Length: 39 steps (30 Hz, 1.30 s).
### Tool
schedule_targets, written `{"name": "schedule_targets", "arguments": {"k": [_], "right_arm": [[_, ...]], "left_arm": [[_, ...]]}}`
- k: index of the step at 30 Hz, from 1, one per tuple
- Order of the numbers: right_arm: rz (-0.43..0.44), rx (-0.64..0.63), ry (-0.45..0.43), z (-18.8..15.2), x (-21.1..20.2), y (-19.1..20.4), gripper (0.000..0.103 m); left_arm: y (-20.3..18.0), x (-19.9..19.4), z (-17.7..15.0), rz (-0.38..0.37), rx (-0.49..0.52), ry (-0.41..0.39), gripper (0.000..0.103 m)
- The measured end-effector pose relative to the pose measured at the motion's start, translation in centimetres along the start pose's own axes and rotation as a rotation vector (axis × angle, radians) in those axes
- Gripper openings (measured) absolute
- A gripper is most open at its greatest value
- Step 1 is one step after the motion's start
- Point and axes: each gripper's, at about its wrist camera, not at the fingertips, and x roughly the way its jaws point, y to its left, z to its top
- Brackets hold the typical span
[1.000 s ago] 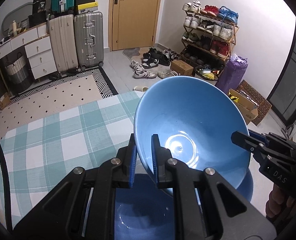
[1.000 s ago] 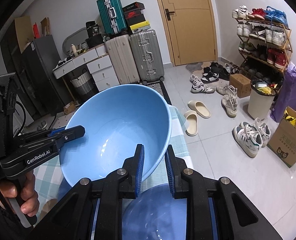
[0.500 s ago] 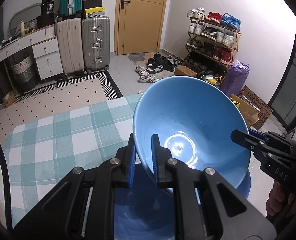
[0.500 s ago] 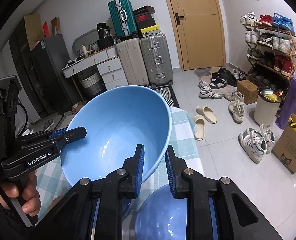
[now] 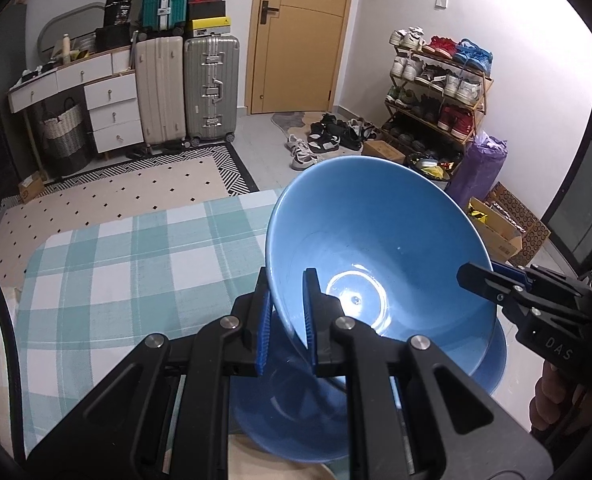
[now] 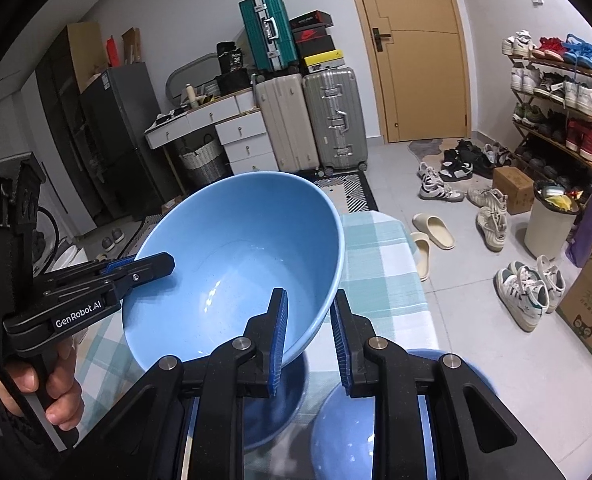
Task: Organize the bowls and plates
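Blue bowl [image 5: 375, 248]; teal-and-white checked cloth [image 5: 136, 264]; black grippers, blue pads [image 5: 264, 330]; tan door [image 5: 299, 32].

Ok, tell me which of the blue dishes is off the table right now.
The big deep blue bowl, tilted and gripped at opposite rims by the left gripper and right gripper. The other blue dishes lie flat below it.

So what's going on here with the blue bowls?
A person holds a hand-held gripper in each hand, and both are clamped on one big blue bowl: the left gripper on one side of the rim, the right gripper on the other. It is held tilted above more blue dishes on the checked table.
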Motion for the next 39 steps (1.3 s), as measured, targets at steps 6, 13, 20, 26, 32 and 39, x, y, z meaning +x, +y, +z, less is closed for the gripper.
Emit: {"name": "schedule_targets", "arguments": {"k": [6,13,20,26,32,39], "right_arm": [[0.022,-0.024,0.007,-0.7,0.2,1.5,0.022],[0.034,-0.050,0.019,-1.5,0.5,2.6,0.023],[0.034,-0.070,0.039,-2.6,1.0,3.4,0.023],[0.030,-0.082,0.058,-3.8,1.6,3.7,0.023],[0.028,-0.086,0.077,-5.0,2.2,4.0,0.023],[0.010,-0.098,0.097,-5.9,3.0,3.9,0.023]], "left_arm": [[1.2,-1.1,-1.4,0.014,-0.020,0.003,0.010],[2.0,-1.6,-3.1,0.030,-0.035,0.008,0.011],[2.3,-1.3,-4.6,0.045,-0.042,0.019,0.011],[2.6,-0.6,-5.7,0.056,-0.041,0.031,0.011],[3.1,0.3,-6.9,0.061,-0.043,0.046,0.011],[3.3,1.9,-8.2,0.069,-0.035,0.066,0.011]]}}
